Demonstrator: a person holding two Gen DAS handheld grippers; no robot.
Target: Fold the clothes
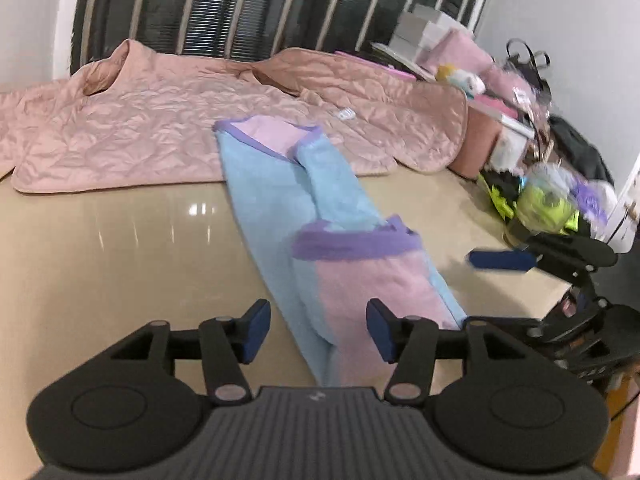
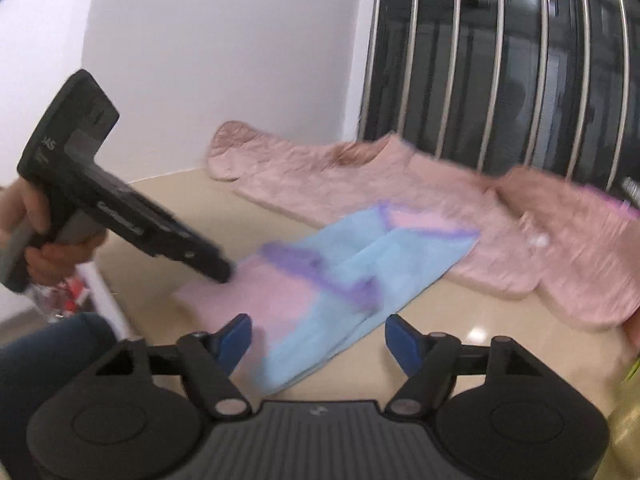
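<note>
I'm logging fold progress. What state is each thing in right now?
Left claw: open, empty, over the garment's near end.
Right claw: open, empty.
Blue-and-pink garment: partly folded, lying loose on the table.
Pink quilted jacket: spread flat, unfolded.

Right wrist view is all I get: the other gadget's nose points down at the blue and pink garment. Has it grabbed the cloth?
Observer: No. In the left wrist view, the left gripper is open, with its pads on either side of the garment's near end.
Operator: What lies past my right edge?
Observer: Clutter at the table's far right: boxes, pink things, something yellow-green.
Operator: Where does my own gadget sit?
Observer: The right gripper shows side-on, over bare tabletop to the right of the garment's purple band, not over the cloth.
</note>
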